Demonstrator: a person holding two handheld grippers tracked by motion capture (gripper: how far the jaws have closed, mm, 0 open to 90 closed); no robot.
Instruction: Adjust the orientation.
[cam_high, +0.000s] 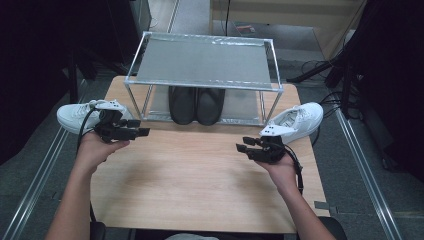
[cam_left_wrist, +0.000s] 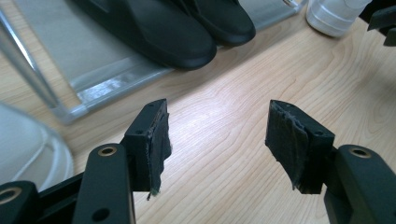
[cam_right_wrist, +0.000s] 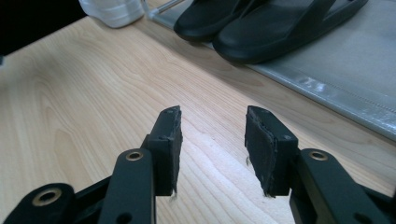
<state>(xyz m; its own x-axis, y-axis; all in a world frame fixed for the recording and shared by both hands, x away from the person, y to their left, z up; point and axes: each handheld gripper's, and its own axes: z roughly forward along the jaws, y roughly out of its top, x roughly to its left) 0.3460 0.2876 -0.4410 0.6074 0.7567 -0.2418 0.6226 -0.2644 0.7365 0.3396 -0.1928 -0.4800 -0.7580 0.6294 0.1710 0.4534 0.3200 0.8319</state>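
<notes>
A metal two-tier shoe rack (cam_high: 202, 82) stands at the back of the wooden table (cam_high: 200, 180). A pair of black slippers (cam_high: 196, 104) (cam_left_wrist: 163, 32) (cam_right_wrist: 261, 23) sits on its lower shelf. One white sneaker (cam_high: 75, 114) lies at the table's left edge, another white sneaker (cam_high: 299, 120) at the right. My left gripper (cam_high: 142, 132) (cam_left_wrist: 217, 135) hovers beside the left sneaker, open and empty. My right gripper (cam_high: 241, 146) (cam_right_wrist: 212, 142) hovers near the right sneaker's toe, open with nothing between its pads.
The rack's top shelf (cam_high: 202, 60) is bare. Metal rails (cam_high: 360, 165) run along the floor on both sides of the table. Cables (cam_high: 325, 100) lie on the floor at the right. Bare wood spans the table's middle and front.
</notes>
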